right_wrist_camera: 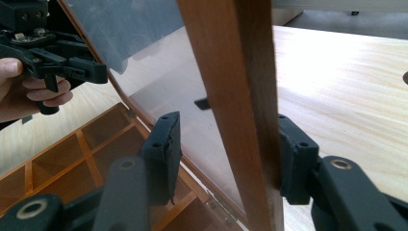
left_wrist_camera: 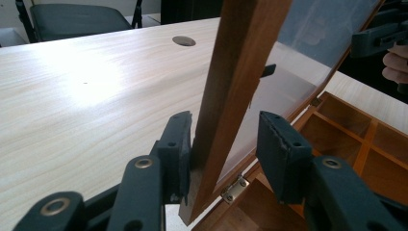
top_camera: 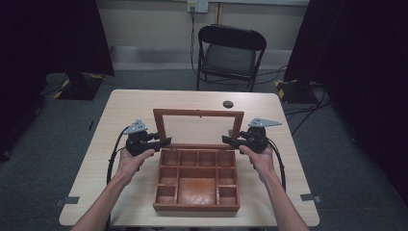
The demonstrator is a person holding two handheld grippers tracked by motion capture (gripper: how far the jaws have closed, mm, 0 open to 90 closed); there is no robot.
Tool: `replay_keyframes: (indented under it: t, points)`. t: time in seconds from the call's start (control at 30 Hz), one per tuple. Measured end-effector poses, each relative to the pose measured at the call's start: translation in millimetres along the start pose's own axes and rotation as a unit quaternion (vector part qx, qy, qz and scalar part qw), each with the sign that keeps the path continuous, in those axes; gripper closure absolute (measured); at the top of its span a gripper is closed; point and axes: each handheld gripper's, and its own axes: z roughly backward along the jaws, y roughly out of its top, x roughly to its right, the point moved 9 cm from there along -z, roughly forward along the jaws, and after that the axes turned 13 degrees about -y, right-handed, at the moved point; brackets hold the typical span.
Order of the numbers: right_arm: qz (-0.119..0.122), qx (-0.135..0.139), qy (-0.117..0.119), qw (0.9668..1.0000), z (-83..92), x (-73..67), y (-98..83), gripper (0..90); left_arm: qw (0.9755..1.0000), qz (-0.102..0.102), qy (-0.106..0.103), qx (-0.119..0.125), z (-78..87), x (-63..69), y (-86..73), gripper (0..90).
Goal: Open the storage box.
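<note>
Wooden box [top_camera: 197, 185]: sits at the near middle of the table [top_camera: 130, 103], compartments bare, its glass-paned lid [top_camera: 198, 126] standing upright on the back hinges.
High view: left gripper [top_camera: 163, 141] and right gripper [top_camera: 227, 140] meet the lid's two side rails low down.
Left gripper view: jaws straddle the lid rail, one pad touching, the other apart; spread, not clamped.
Right gripper view: same, jaws parted around the rail.
Progress: lid stands open; whether closing comes next, I cannot tell.
</note>
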Motion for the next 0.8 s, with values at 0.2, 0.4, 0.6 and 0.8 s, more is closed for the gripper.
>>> replay_keyframes:
  t: [0.2,0.4,0.6,0.8]
  points:
    - [-0.004,0.004,-0.002,1.0000,-2.5,2.4,0.7,50.9,1.0000,0.007,0.000,0.005,-1.5,-2.4,-0.3,57.3]
    - [-0.006,0.006,-0.004,1.0000,-4.6,4.3,1.0,51.5,0.9999,0.014,-0.001,-0.001,-5.0,-5.3,-4.1,57.2]
    - [-0.010,0.007,-0.003,0.9999,-7.1,6.1,0.9,51.3,0.9999,0.014,0.000,-0.003,-5.5,-7.8,-4.8,57.7]
    - [-0.015,0.007,-0.007,0.9998,-9.7,6.8,0.1,48.2,0.9998,0.020,0.000,0.002,-6.5,-10.0,-5.0,59.0]
